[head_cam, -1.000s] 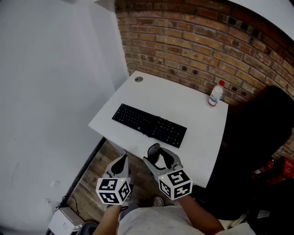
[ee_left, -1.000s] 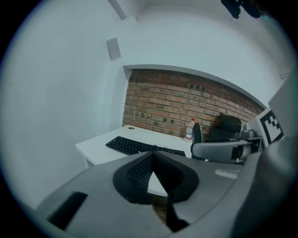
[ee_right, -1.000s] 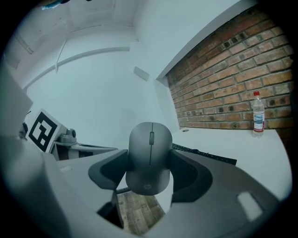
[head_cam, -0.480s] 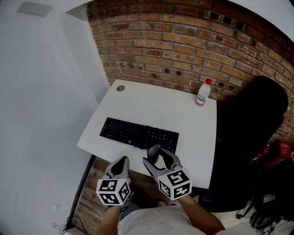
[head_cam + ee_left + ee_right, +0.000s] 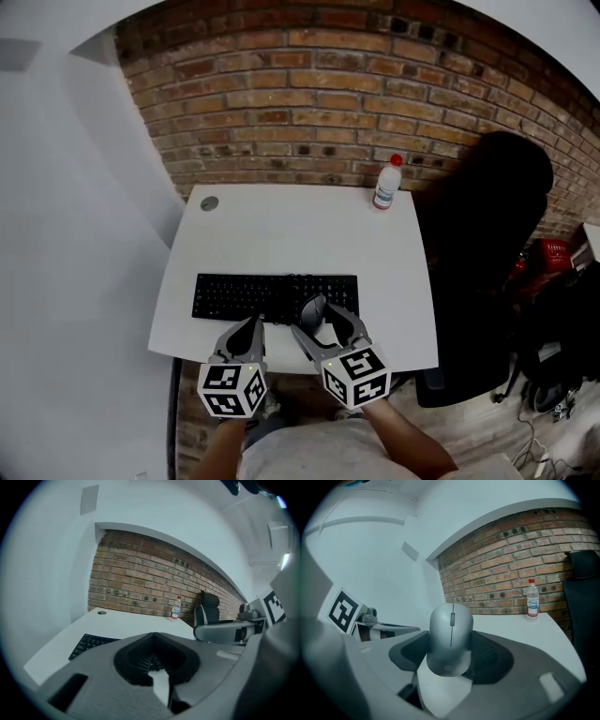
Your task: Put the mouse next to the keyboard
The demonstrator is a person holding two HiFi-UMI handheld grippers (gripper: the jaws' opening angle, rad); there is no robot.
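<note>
Mouse (image 5: 450, 639), smooth, grey and rounded, sits clamped in the right gripper (image 5: 323, 317) at lower centre, over the white table's (image 5: 300, 234) near edge by the black keyboard's (image 5: 275, 296) right end. Open tabletop lies rightward. The left gripper's (image 5: 247, 330) jaws are together.

There is one black keyboard (image 5: 275, 296), one grey mouse (image 5: 450, 637), one clear bottle (image 5: 386, 183) with a red cap, and one round cable grommet (image 5: 209, 202). There is also one white tabletop (image 5: 291, 234) and one black office chair (image 5: 478, 244). Two grippers show: the left gripper (image 5: 251, 326) and the right gripper (image 5: 325, 314).
</note>
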